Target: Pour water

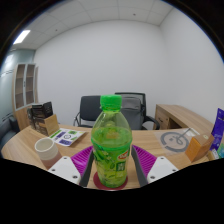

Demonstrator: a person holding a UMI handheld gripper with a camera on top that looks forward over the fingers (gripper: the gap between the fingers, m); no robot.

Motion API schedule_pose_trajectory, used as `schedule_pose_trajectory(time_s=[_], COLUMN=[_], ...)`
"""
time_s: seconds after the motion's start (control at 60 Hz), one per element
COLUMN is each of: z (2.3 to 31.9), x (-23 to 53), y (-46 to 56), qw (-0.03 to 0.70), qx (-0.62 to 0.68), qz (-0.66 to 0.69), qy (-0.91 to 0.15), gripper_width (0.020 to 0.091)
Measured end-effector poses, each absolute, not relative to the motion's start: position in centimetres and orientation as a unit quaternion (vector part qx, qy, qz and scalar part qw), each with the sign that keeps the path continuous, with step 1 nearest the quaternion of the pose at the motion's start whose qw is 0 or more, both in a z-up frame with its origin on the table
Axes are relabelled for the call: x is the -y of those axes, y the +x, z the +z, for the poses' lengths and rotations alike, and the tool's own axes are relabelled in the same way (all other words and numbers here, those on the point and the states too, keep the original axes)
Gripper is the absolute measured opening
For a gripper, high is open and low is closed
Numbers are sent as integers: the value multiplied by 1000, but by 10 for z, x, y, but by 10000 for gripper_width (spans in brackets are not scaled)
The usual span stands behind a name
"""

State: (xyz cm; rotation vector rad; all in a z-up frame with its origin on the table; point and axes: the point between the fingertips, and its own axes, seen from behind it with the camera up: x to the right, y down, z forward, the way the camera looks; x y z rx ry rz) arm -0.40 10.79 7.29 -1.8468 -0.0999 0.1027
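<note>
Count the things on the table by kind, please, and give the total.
Bottle, green, between the gripper fingers: 1
Cup, white: 1
Booklet: 1
Bowl: 1
Total: 4
Farther items on the table are too unclear to count.

green bottle (pixel 111 140) blocking straight ahead, paper cup (pixel 46 151) close left, bare table (pixel 160 152) right
</note>
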Motion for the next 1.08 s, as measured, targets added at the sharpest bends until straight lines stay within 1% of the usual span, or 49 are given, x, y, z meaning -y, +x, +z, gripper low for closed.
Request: schedule_pose_trajectory(time_s=[0.017,0.067,0.183,0.283,0.383,0.5,0.617,0.767,0.95,1.083], z=[74,80,83,92,112,141,173,198,203,210], x=[-105,-94,-49,4,54,93,110,126,136,137], y=[-3,1,-1,-17,-39,-64,-85,-93,-101,-104], qw=[601,603,579,554,544,544,558,560,546,553], qx=[39,25,11,-3,-3,-4,-11,-33,-55,-58], qz=[43,36,19,15,5,-13,-16,-28,-26,-24], qy=[-797,-797,-815,-832,-839,-839,-829,-827,-835,-831], gripper_width=[724,751,763,768,770,769,780,788,794,793])
